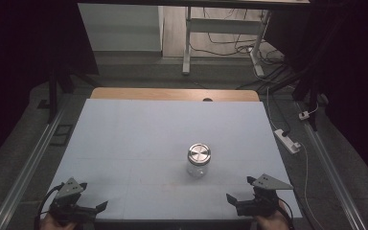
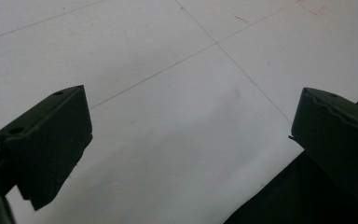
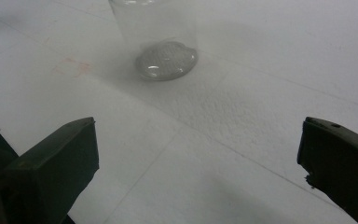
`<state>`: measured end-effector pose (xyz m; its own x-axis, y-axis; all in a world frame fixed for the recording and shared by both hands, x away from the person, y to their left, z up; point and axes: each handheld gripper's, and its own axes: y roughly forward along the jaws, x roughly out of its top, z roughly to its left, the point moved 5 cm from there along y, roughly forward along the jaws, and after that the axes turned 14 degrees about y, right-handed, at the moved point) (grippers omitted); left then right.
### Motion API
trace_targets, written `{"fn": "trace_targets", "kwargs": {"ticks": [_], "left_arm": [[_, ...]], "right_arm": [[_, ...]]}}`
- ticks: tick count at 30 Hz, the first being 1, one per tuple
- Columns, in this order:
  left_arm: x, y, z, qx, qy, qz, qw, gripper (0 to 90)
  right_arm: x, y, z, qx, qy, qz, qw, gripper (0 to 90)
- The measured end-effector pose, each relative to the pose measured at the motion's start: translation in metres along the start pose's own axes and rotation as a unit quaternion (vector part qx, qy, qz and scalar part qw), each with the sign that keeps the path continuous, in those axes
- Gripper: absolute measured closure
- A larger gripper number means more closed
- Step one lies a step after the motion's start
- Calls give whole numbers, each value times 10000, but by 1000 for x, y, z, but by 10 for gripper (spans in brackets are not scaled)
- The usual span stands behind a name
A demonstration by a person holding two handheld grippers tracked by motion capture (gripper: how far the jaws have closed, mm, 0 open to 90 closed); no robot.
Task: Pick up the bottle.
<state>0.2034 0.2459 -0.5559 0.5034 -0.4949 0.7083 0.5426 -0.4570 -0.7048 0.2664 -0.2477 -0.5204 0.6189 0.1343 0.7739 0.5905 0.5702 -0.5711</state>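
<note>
Clear glass jar with a round brushed-metal screw lid stands upright mid-table on the pale grey tabletop, right of centre. Our left gripper and right gripper sit at the near edge, jaws wide, empty, well apart from it. Risk as we judge it: smooth glass slips, or a one-sided nudge tips it over.

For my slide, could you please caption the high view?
Lidded glass jar upright on the white table, open left tool and right tool apart.
</note>
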Motion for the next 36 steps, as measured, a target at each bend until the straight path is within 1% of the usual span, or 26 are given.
{"fn": "trace_targets", "kwargs": {"ticks": [4,6,11,13,16,20,21,22,28,34,36], "left_arm": [[0,0,0,3,-8,-6,10000,0],[0,0,0,-3,-11,-6,10000,0],[0,0,0,-7,-11,-11,10000,0],[0,0,0,-11,-8,-8,10000,0],[0,0,0,-5,0,-9,10000,0],[0,0,0,2,-18,-11,10000,0],[0,0,0,2,-18,-11,10000,0],[0,0,0,6,-21,-7,10000,0],[0,0,1,18,-41,-4,10000,0],[0,1,1,-18,-69,-2,10000,0],[0,1,2,-29,-76,2,10000,0]], "right_arm": [[4,1,4,48,-114,40,9999,0],[6,3,6,165,-134,47,9998,0],[8,10,14,477,-170,206,9985,0],[9,13,18,522,-310,197,9980,0],[10,19,22,554,-424,257,9972,0],[11,28,24,600,-451,339,9966,0],[11,28,24,600,-451,339,9966,0],[12,31,26,644,-470,384,9961,0],[16,36,28,691,-551,327,9956,0],[21,45,32,762,-440,427,9952,0],[22,48,32,764,-464,441,9950,0]]}}
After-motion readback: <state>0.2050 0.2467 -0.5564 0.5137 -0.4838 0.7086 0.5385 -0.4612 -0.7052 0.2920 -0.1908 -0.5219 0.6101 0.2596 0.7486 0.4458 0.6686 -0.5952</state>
